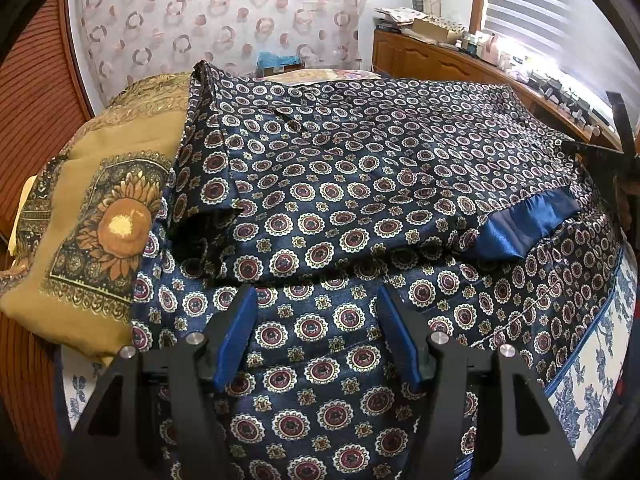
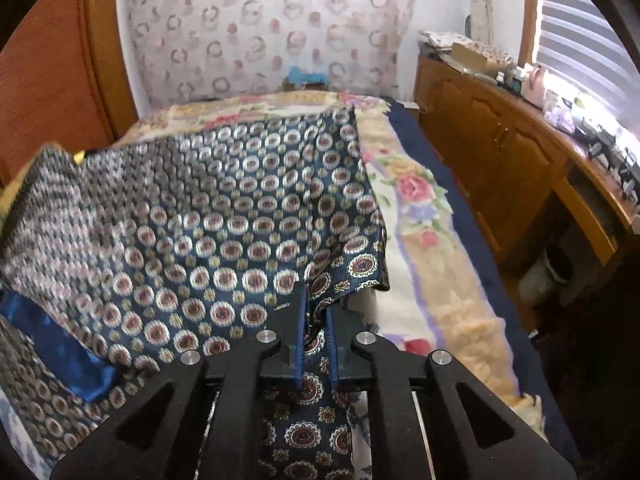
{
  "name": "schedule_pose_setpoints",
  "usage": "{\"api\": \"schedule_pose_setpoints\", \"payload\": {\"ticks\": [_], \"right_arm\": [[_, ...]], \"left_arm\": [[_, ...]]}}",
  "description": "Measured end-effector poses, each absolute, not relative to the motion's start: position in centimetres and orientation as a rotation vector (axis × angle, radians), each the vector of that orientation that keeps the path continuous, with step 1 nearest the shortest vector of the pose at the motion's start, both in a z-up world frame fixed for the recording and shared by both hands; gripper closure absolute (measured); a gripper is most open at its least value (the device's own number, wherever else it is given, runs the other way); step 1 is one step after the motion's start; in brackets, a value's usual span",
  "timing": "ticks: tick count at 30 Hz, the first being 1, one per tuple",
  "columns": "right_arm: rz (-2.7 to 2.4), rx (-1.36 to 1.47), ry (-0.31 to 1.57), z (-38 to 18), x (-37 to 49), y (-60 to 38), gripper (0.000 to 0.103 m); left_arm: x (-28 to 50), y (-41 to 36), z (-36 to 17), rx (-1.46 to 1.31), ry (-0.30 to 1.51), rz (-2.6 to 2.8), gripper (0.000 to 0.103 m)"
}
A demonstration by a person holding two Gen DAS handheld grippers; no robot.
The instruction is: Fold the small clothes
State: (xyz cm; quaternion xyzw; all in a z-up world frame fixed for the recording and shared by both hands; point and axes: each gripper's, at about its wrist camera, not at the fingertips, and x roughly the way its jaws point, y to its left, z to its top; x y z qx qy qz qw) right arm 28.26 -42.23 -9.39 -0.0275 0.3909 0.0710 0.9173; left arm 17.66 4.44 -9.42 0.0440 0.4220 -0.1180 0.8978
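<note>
A dark blue garment with red-and-white medallions [image 1: 340, 184] lies spread over the bed, one part folded over with its plain blue lining [image 1: 524, 224] showing. My left gripper [image 1: 316, 300] is open just above the near part of the garment, holding nothing. In the right wrist view the same garment [image 2: 224, 224] is blurred with motion. My right gripper [image 2: 316, 304] is shut on the garment's right edge, with cloth pinched between the blue pads. The right gripper also shows at the far right of the left wrist view [image 1: 616, 152].
A mustard sunflower-print cloth [image 1: 100, 220] lies at the left of the garment. A floral blanket [image 2: 420, 208] covers the bed at the right. A wooden cabinet [image 2: 500, 152] with clutter runs along the window. A patterned curtain [image 1: 224, 20] hangs behind the bed.
</note>
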Motion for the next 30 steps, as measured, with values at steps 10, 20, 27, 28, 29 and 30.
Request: {"api": "schedule_pose_setpoints", "payload": {"ticks": [10, 20, 27, 28, 29, 30], "right_arm": [[0.194, -0.002, 0.869, -9.7, 30.3, -41.9, 0.088], [0.154, -0.086, 0.856, -11.4, 29.5, -40.8, 0.093], [0.148, -0.081, 0.859, -11.4, 29.5, -41.0, 0.093], [0.149, -0.082, 0.858, -11.4, 29.5, -41.0, 0.093], [0.149, -0.082, 0.858, -11.4, 29.5, -41.0, 0.093], [0.149, -0.081, 0.858, -11.4, 29.5, -41.0, 0.093]], "left_arm": [[17.7, 4.5, -9.4, 0.091, 0.874, -0.242, 0.041], [17.0, 7.2, -5.8, 0.049, 0.741, -0.153, 0.05], [19.4, 7.2, -5.3, 0.098, 0.741, -0.123, 0.057], [19.5, 6.9, -5.4, 0.116, 0.742, -0.124, 0.057], [19.9, 6.6, -5.5, 0.136, 0.748, -0.122, 0.058], [20.2, 6.3, -5.6, 0.153, 0.757, -0.116, 0.058]]}}
